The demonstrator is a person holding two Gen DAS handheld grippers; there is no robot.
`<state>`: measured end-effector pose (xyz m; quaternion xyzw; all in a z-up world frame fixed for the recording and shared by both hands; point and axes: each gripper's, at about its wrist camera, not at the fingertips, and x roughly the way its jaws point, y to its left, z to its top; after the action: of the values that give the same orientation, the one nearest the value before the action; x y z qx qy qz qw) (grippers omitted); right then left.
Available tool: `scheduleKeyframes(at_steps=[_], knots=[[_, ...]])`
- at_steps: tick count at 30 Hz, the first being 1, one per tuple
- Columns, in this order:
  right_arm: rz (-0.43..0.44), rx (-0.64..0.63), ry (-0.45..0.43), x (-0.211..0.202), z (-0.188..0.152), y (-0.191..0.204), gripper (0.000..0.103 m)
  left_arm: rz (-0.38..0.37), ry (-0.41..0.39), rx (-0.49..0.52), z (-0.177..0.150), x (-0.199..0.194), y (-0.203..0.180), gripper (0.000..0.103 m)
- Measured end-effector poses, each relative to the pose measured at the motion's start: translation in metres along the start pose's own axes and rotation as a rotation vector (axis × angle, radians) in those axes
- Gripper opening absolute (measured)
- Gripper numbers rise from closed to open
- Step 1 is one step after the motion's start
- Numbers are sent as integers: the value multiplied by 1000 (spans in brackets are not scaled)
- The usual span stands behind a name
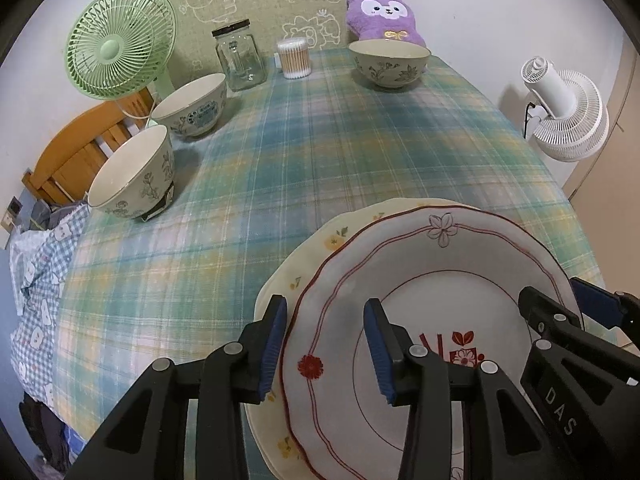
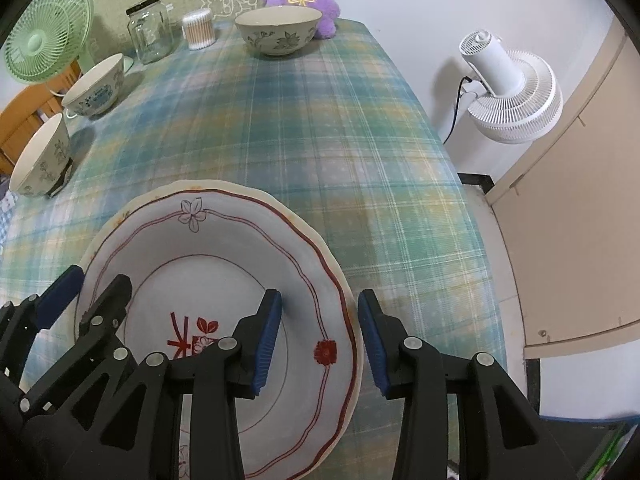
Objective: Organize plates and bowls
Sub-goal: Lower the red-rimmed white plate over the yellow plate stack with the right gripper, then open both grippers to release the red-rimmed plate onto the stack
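Observation:
A white plate with a red line and flowers [image 1: 440, 280] [image 2: 224, 240] lies on a cream plate with yellow flowers [image 1: 312, 248] [image 2: 188, 185] at the near end of the plaid table. My left gripper [image 1: 326, 344] [image 2: 96, 282] straddles the left rim, its pads apart and not pressing. My right gripper [image 2: 320, 336] [image 1: 560, 298] straddles the right rim the same way, open. Two floral bowls [image 1: 132, 176] [image 1: 192, 108] stand at the left edge. A third bowl [image 1: 388, 64] [image 2: 280, 32] stands at the far end.
Along the far end stand a green fan [image 1: 120, 40], a glass jar [image 1: 240, 56], a tub of cotton swabs [image 1: 295, 58] and a purple plush [image 1: 384, 12]. A white fan [image 2: 508, 92] stands beside the table's right edge. A wooden chair [image 1: 80, 148] is at the left.

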<state>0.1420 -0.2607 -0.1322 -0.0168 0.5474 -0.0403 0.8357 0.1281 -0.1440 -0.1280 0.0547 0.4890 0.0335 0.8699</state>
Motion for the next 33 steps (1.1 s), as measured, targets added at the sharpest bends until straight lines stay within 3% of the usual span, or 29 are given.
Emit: scheduleKeyframes(at_steps=[4,9,12,21,27,33], knots=[[5,-21,-2,0,-1,6,55,-1,19,-15,-2,1,5,59],[9,-51,-6,-2,0,10,58,2,47,-33,-2,1,11,60],[49,-64,12,-2,4,7,59,-18,69,-56,0,-1,17,65],[197,-84,21,-10,19,-3,58,5,40,-105,14,-24,24,79],[225,-99,42,-3,19,-3,52,19,35,-118,12,-26,20,80],[219,-106,48,-3,21,-1,52,3,32,-129,14,-28,24,80]])
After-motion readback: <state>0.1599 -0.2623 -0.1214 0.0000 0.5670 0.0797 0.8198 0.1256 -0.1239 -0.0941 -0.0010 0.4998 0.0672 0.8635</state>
